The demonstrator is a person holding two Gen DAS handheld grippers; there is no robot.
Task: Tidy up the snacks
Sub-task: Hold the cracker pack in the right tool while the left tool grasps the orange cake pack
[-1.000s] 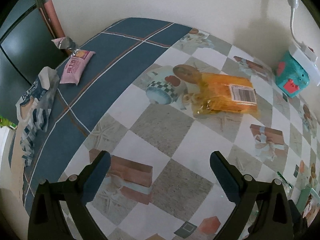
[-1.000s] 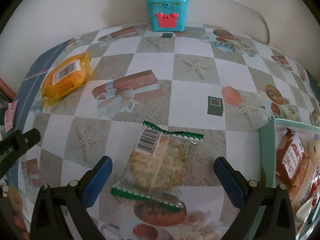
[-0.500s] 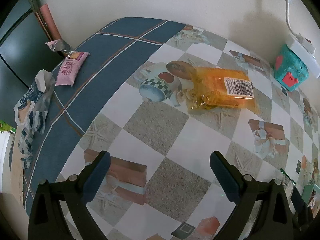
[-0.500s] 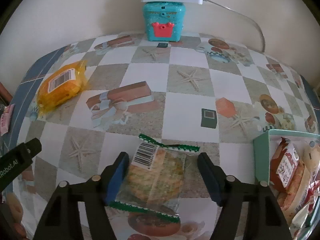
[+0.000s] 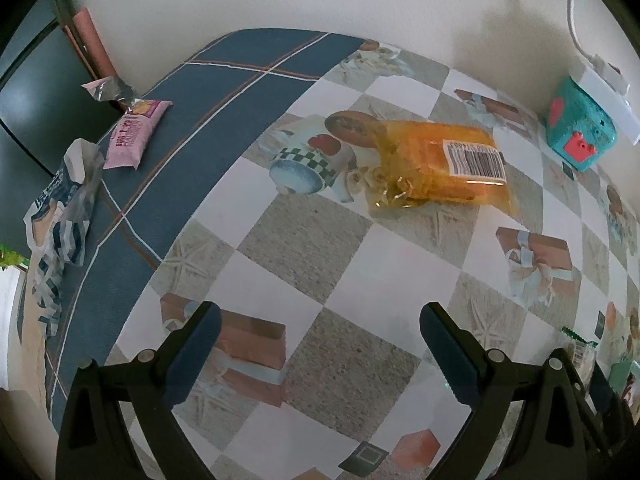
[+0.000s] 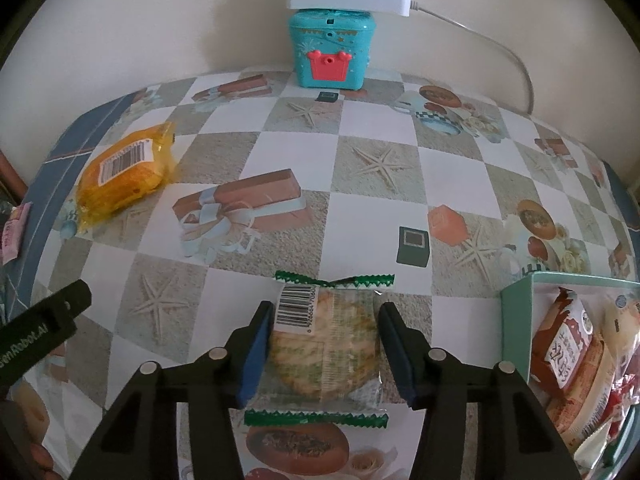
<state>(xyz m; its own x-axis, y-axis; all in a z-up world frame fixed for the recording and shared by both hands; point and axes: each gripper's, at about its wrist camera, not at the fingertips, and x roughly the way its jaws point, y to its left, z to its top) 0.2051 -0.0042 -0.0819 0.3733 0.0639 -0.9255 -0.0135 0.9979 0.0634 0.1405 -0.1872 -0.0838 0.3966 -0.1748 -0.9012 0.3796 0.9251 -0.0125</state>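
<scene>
The right claw (image 6: pixel 324 344) is closing around the cracker packet (image 6: pixel 326 350), which is lying flat on the tabletop (image 6: pixel 360 216) with its green crimped ends pointing toward twelve and six o'clock; the blue pads are coming in from nine and three o'clock, so they are meeting the packet's plain long sides rather than the frilled seals. The nine o'clock pad is sitting right at the wrapper's edge, while the three o'clock pad is just beside it with a sliver of gap showing, so the pinch is not yet looking firm. The claw is pointing steeply down, which is probably keeping the pads low enough to catch such a thin thing. At four o'clock in the right wrist view, the green box (image 6: pixel 516 320) is already holding several wrapped snacks, and it is sitting near the packet, likely so that each carry is short. The left claw (image 5: pixel 320 356) is hanging spread wide over bare tabletop with nothing between its pads, apparently waiting its turn. From it, the orange bag (image 5: pixel 440 168) is lying at one o'clock, well apart, and the pink bar (image 5: pixel 134 136) and the blue-and-white pouch (image 5: pixel 60 208) are resting at ten and nine o'clock near the tabletop's dark blue border, all apparently waiting to be gathered.
</scene>
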